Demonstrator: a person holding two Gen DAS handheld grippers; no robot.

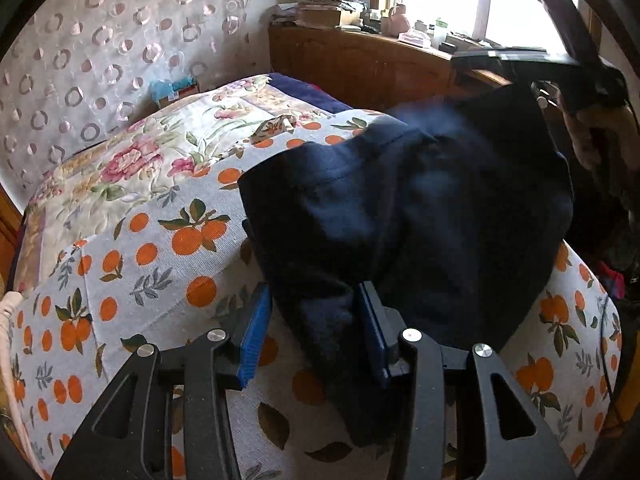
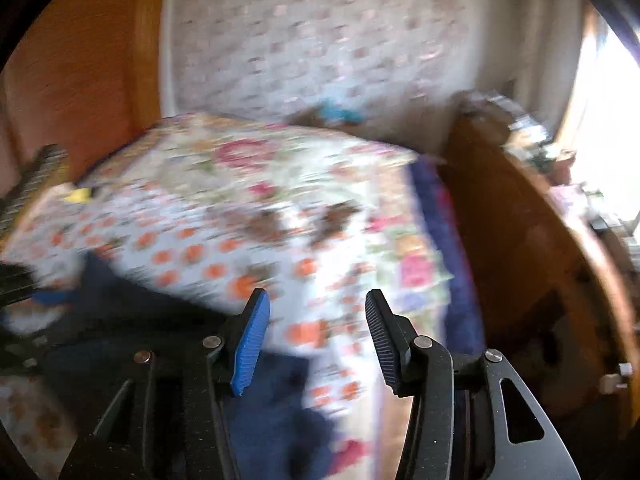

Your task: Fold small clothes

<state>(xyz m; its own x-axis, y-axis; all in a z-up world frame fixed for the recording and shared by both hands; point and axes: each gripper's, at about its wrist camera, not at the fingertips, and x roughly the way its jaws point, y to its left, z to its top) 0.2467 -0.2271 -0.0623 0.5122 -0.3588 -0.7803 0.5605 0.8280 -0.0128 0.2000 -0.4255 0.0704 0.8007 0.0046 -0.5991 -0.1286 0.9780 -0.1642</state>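
Observation:
A navy garment [image 1: 420, 208] lies bunched on the bed's orange-print cover [image 1: 160, 256]. My left gripper [image 1: 314, 304] is at the garment's near edge, its blue pads [image 1: 256, 332] closed on a thick fold that fills the gap and hangs down below them. In the blurred right wrist view, my right gripper [image 2: 316, 300] stands open above the bed with nothing between its fingers; the navy garment [image 2: 132, 320] lies below and to its left. The right gripper's black body [image 1: 540, 60] and the hand holding it [image 1: 600, 140] show past the garment's far right edge.
A floral quilt [image 1: 132, 168] covers the far part of the bed. A wooden headboard [image 1: 360, 68] stands behind it, with a cluttered windowsill [image 1: 352, 12] above. A patterned curtain [image 1: 100, 40] hangs at the left. A wooden door [image 2: 72, 80] stands beside the bed.

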